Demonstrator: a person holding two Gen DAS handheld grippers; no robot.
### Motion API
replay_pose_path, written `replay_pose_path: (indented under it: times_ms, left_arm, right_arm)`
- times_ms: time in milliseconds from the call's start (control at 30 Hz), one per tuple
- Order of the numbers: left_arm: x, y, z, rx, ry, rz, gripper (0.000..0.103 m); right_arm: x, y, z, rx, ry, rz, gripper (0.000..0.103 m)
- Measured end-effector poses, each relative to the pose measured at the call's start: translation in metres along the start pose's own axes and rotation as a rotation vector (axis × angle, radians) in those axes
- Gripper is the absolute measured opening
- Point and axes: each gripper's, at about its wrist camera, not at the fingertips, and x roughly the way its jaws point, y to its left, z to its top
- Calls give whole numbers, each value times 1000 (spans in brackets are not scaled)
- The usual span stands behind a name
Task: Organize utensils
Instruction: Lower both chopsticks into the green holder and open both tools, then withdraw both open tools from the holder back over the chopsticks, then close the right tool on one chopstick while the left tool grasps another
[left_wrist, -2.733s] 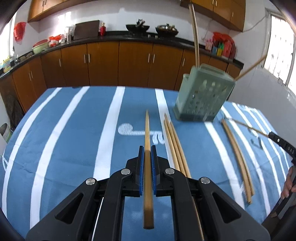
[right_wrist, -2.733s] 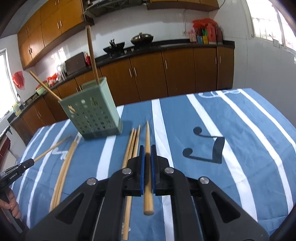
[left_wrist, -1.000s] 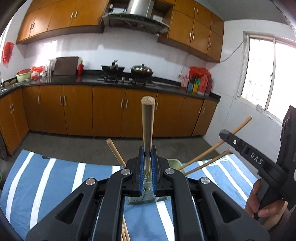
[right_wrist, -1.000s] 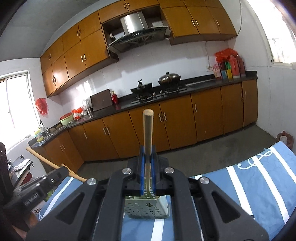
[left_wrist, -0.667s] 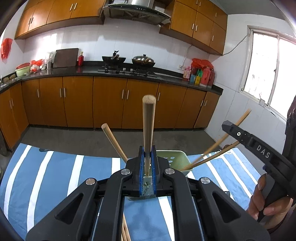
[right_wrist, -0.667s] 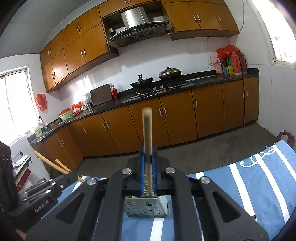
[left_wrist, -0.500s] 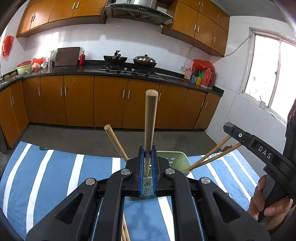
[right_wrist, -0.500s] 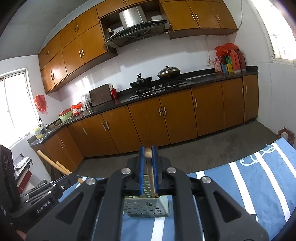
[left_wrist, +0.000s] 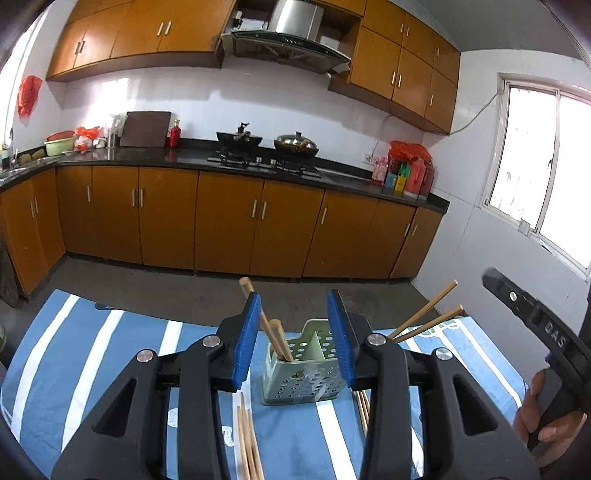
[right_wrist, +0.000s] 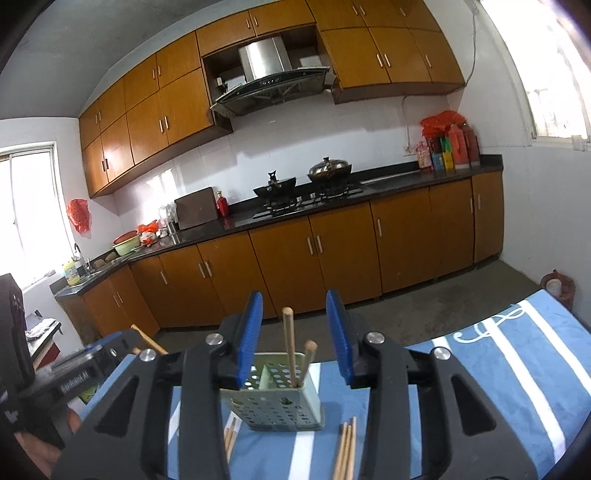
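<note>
- The blue cloth with white stripes (left_wrist: 110, 343) is covering the table and carrying everything; soft and likely a little grippy, it is probably keeping loose sticks from rolling, though it may bunch under a dragged fingertip.
- The pale green perforated plastic utensil holder (left_wrist: 295, 384) is standing upright on the cloth, divided into compartments; it is looking light and thin-walled, so a hard knock is likely to tip it; best steadied by its rim if at all.
- The left gripper (left_wrist: 293, 336) is hanging spread wide and empty, just above the holder; its blue pads (left_wrist: 247, 332) are grasping nothing.
- The right gripper (right_wrist: 293, 334) is likewise gaping apart with nothing between its fingers, framing the holder from the opposite side.
- The round wooden chopsticks standing in the holder (right_wrist: 290, 347) are leaning against its walls; two more are slanting out of the far compartment in the left view, though which cell each is sitting in is hard to tell.
- The loose wooden chopsticks lying on the cloth (right_wrist: 345, 450) are resting beside the holder's base on both sides; they are appearing light, stiff and smooth, so prone to slipping; taking one near its middle, pads squarely across it, is seeming safest.
</note>
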Motion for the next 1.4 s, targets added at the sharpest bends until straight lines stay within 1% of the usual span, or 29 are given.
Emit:
replay_pose_path:
  times_ms: [100, 167, 267, 400, 433, 533, 600, 633, 700, 800, 867, 933, 1100, 1133, 1200, 1267, 1333, 1400]
  left_arm:
    - [-17, 5, -2, -12, -21, 3, 38]
    - [-30, 12, -9, -19, -28, 10, 38]
    - [-44, 23, -28, -13, -13, 43, 38]
    - [-48, 41, -69, 15, 51, 116, 38]
    - [-47, 46, -84, 24, 78, 133, 38]
    - [-40, 54, -119, 52, 147, 175, 38]
    - [-37, 58, -140, 56, 189, 191, 38]
    - [-35, 61, -152, 43, 217, 191, 38]
    - [-34, 66, -166, 16, 250, 179, 38]
    - [-33, 68, -178, -13, 277, 165, 38]
    - [-32, 67, -183, -21, 288, 156, 38]
    - [-32, 65, -189, -18, 296, 148, 38]
    - [-29, 61, -196, -17, 311, 122, 38]
    - [-28, 59, -198, -16, 316, 116, 38]
    - [-25, 56, -200, -7, 327, 106, 38]
    - [-23, 53, -203, -2, 337, 97, 38]
    - [-21, 50, -206, 3, 348, 85, 38]
    - [-18, 47, -209, 13, 359, 75, 35]
  right_arm:
    - [-16, -10, -10, 1, 5, -25, 39]
    - [-24, -20, -24, 5, 30, -50, 39]
    - [-26, -36, -57, 11, 110, -93, 39]
    - [-10, -54, -115, 37, 278, -120, 38]
    - [-7, -56, -129, 45, 322, -119, 38]
    - [5, -56, -174, 71, 452, -96, 33]
    - [5, -52, -193, 76, 495, -86, 29]
    - [6, -49, -203, 75, 517, -84, 27]
    - [10, -41, -212, 62, 541, -85, 25]
    - [13, -37, -220, 33, 565, -99, 22]
    - [13, -40, -225, 22, 579, -110, 19]
    - [15, -40, -228, 22, 590, -114, 19]
    - [18, -35, -229, -8, 584, -125, 18]
    - [19, -34, -230, -17, 583, -129, 16]
    - [21, -32, -230, -49, 581, -155, 8]
    - [23, -36, -228, -44, 573, -191, 8]
    - [26, -46, -226, -7, 562, -238, 8]
    - [27, -54, -224, 32, 558, -252, 8]
